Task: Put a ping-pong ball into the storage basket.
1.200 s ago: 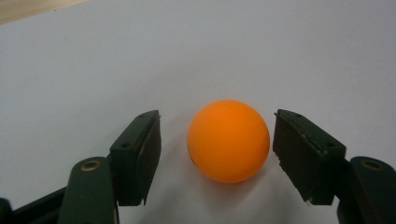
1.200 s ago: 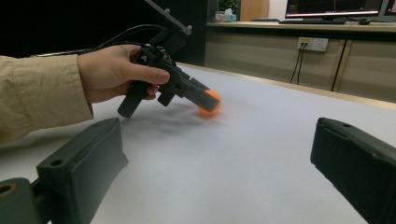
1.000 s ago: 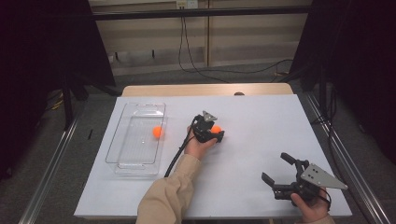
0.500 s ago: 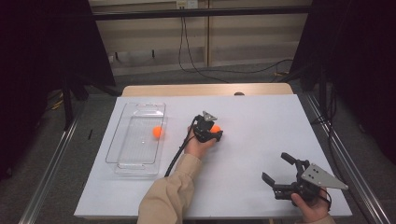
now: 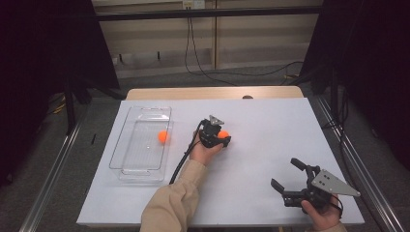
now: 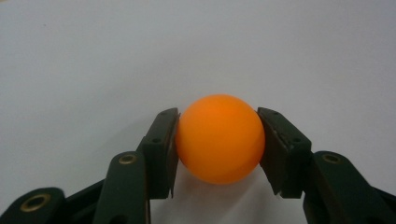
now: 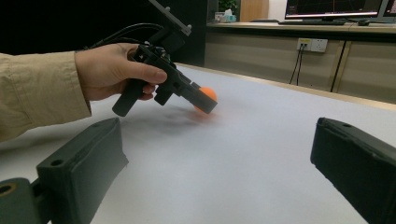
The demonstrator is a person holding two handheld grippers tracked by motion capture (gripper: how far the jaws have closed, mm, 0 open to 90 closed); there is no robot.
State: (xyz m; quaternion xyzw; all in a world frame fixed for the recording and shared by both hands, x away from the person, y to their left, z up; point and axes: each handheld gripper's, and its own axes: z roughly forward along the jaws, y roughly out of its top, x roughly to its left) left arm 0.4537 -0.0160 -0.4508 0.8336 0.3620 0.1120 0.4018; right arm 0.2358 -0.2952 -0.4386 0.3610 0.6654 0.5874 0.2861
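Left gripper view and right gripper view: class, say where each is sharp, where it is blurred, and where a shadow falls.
Left gripper view: the orange ball is sharp between the jaws, with a soft shadow on the white table beneath it. Right gripper view: the near jaws are fairly crisp, while the left hand-held gripper looks slightly soft, above a faint shadow.

The small orange plastic ball sits half hidden behind the left gripper, softly blurred; the right gripper has both black jaws cut off by the bottom edge.
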